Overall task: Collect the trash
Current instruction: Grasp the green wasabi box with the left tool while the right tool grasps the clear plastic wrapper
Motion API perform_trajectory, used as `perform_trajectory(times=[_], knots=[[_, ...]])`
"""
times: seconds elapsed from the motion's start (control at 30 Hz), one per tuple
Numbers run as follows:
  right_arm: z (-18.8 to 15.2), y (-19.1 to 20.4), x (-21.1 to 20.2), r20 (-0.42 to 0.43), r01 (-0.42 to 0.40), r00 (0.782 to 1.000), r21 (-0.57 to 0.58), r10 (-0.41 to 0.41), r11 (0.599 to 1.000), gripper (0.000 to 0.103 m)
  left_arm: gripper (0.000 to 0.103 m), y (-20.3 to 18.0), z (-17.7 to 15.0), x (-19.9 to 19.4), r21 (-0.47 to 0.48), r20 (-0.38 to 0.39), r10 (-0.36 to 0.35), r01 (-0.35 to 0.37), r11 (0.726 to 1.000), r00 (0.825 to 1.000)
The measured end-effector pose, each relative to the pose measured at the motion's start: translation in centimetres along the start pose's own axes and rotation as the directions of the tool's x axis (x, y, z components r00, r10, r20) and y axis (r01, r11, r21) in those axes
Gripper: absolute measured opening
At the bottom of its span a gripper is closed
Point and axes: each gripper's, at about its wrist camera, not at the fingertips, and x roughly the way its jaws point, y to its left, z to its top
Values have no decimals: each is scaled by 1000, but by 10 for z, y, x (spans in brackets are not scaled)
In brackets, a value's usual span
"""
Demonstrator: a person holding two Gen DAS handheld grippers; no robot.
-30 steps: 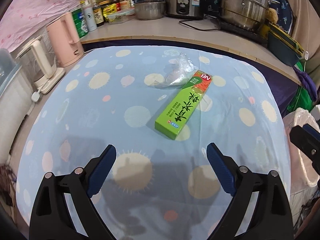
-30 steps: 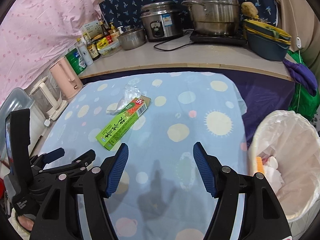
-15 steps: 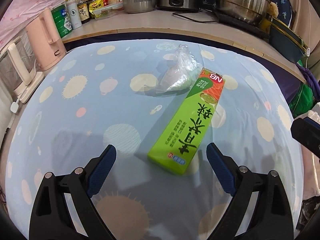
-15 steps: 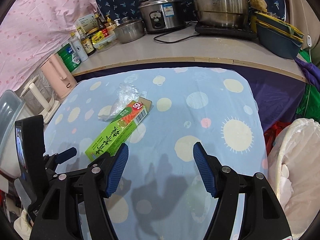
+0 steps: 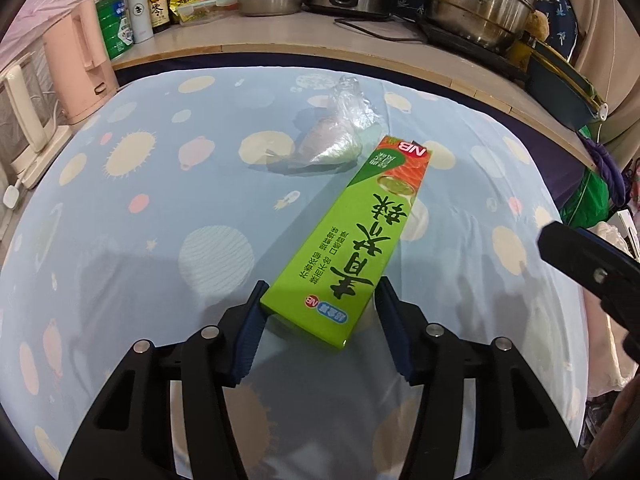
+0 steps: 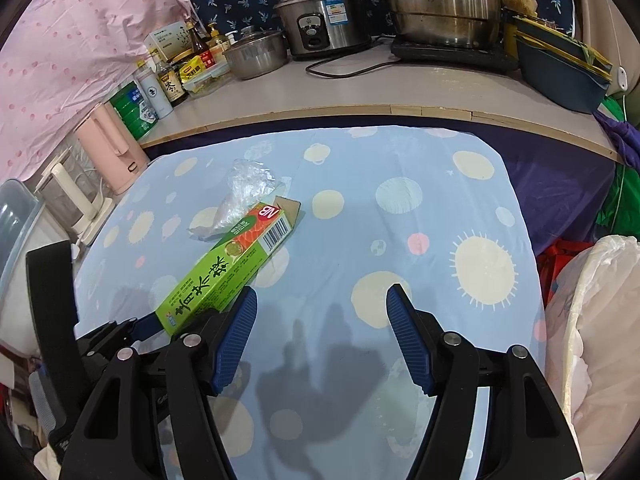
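The left tongs [image 5: 320, 312] stand partly open around the near end of one green carton [image 5: 352, 248]. The left blue pad [image 5: 250, 328] meets the carton's near corner, while the right pad sits just beside its other edge; whether it presses on the carton cannot be told. The carton lies flat on the worktop [image 5: 160, 200], which is covered by a light blue cloth with pale spots, and its far end points toward the back, with a flap open there in the right wrist view. One crumpled clear plastic bag [image 5: 340, 128] lies just behind the carton's far end, touching or nearly touching it.

The right tongs [image 6: 320, 320] are spread wide and hold nothing, hanging over bare cloth to the right of the carton [image 6: 224, 272]. One bin lined with a white bag [image 6: 592, 320] stands off the worktop's right edge.

On the counter behind sit one rice cooker [image 6: 320, 20], one large steel steamer pot [image 6: 440, 4] and one small lidded pot [image 6: 256, 52].
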Motion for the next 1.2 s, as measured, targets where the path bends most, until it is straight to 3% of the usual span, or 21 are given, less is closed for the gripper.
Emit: perform_trajectory(times=[0.17, 0.4, 0.6, 0.83, 1.07, 1.2], knots=[[3, 11, 4, 2, -16, 1000, -26, 16, 1000, 65, 51, 11, -14, -25, -50, 14, 19, -18, 999, 1000], [17, 36, 26, -6, -75, 997, -51, 75, 996, 65, 50, 46, -34, -51, -125, -9, 100, -101, 987, 995], [30, 64, 59, -31, -112, 993, -71, 110, 991, 65, 50, 83, -44, -62, -230, -44, 201, -206, 951, 979], [44, 88, 95, -43, -133, 991, -79, 130, 988, 65, 50, 109, -32, -47, -324, -81, 243, -257, 911, 967], [54, 96, 124, -51, -126, 991, -71, 122, 990, 65, 49, 115, -7, -21, -353, -85, 233, -248, 902, 969], [57, 98, 136, -69, -126, 990, -74, 121, 989, 54, 49, 115, -2, -15, -357, -84, 228, -243, 902, 970]])
